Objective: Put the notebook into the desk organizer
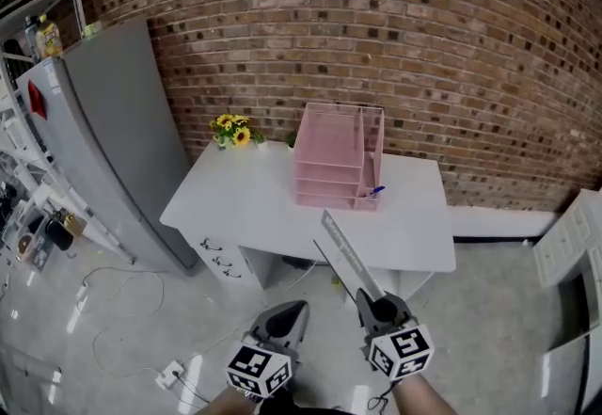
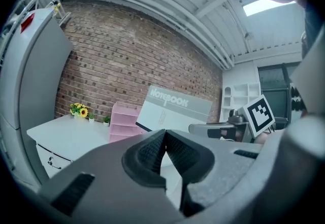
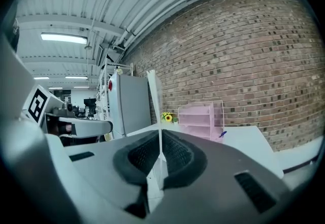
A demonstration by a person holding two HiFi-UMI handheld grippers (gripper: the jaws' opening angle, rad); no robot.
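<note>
A pink desk organizer (image 1: pixel 331 159) with several tiers stands at the back of the white desk (image 1: pixel 235 206), against the brick wall. My right gripper (image 1: pixel 379 303) is shut on the grey notebook (image 1: pixel 346 253), which rises edge-on above the floor in front of the desk. In the right gripper view the notebook (image 3: pixel 154 101) is a thin upright edge between the pads, with the organizer (image 3: pixel 198 116) beyond it. My left gripper (image 1: pixel 287 317) hangs beside the right one, shut and empty. In the left gripper view the notebook (image 2: pixel 175 111) shows its printed cover, in front of the organizer (image 2: pixel 124 119).
A tall grey fridge (image 1: pixel 113 140) stands left of the desk. Yellow flowers (image 1: pixel 233 129) sit at the desk's back left corner and a blue pen (image 1: pixel 376 189) lies by the organizer. Cables (image 1: pixel 122 310) trail on the floor at left. White shelving (image 1: pixel 574 234) is at right.
</note>
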